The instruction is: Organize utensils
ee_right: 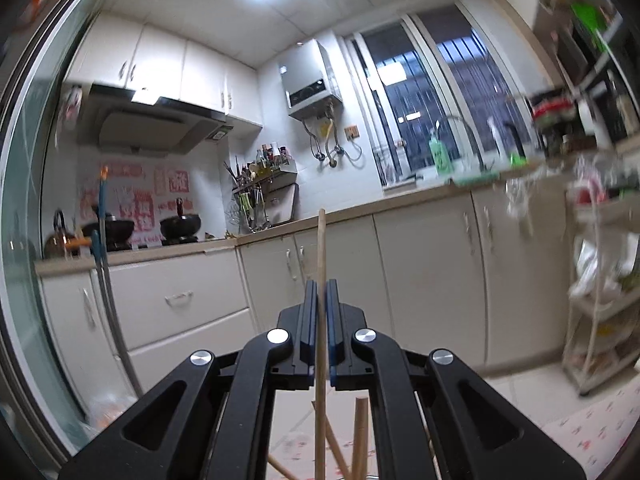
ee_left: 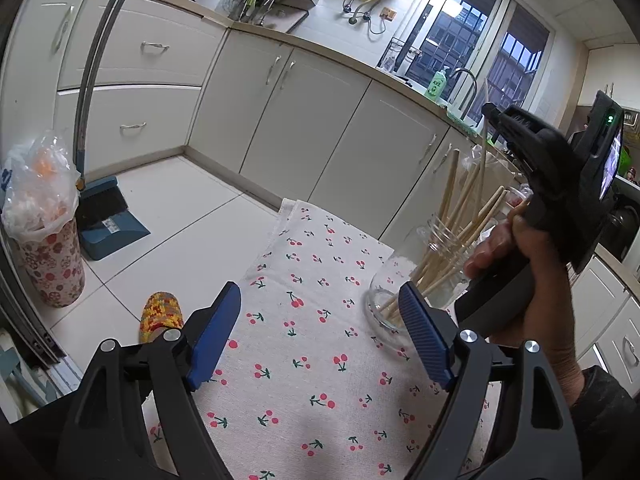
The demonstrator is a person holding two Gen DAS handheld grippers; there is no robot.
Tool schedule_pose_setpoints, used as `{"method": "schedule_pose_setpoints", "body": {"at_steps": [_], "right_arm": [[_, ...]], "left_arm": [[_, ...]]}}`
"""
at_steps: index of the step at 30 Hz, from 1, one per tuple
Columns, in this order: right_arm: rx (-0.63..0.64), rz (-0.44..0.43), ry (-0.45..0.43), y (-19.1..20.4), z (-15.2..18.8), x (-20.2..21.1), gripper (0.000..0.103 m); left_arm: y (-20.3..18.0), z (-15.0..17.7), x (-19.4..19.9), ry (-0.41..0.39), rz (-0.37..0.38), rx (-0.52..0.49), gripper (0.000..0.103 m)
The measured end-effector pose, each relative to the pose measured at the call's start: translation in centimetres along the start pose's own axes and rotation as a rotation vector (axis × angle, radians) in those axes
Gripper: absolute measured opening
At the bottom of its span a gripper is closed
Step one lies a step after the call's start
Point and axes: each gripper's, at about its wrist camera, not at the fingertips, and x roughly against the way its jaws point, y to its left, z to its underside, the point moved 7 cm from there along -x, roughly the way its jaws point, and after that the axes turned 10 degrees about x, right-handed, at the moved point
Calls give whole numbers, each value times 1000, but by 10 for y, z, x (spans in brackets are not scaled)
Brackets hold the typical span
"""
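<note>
right gripper (ee_right: 320, 292): jaws clamped on 1 upright chopstick (ee_right: 321, 248), raised above the jar | left gripper (ee_left: 320, 316): jaws wide apart, nothing between them, over the cherry-print cloth (ee_left: 312, 380) | glass jar (ee_left: 432, 264): on the cloth's right side, holding the other chopsticks (ee_left: 460, 216)

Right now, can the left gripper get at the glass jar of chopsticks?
Probably yes. The left gripper is open and empty over the cherry cloth, and the glass jar lies just ahead by its right finger. The right gripper, shut on a chopstick, crowds the jar's far side.
</note>
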Motion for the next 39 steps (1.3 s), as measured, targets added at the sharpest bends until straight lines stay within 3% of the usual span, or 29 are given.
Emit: {"method": "schedule_pose_setpoints", "body": {"at_steps": [4,15,24,27,29,32,36,39], "right_arm": [[41,22,-5,3,7,-1,5],[58,28,114,14,36,-2,5],[70,29,119,19,40,17,6],[72,28,135,19,41,23,10],[71,29,150,19,43,27,20],[73,12,162,21,44,38,22],[90,-9,132,26,29,54,26],[97,-21,90,28,6,67,38]], "left_arm": [[-1,0,0,4,2,2,78],[-1,1,-2,12,6,10,78],[1,1,-3,14,5,12,78],[1,1,-3,14,2,11,78],[1,2,-3,14,0,11,79],[1,1,-3,14,-2,11,79],[2,2,-3,14,-7,11,80],[2,2,-3,15,-13,12,80]]}}
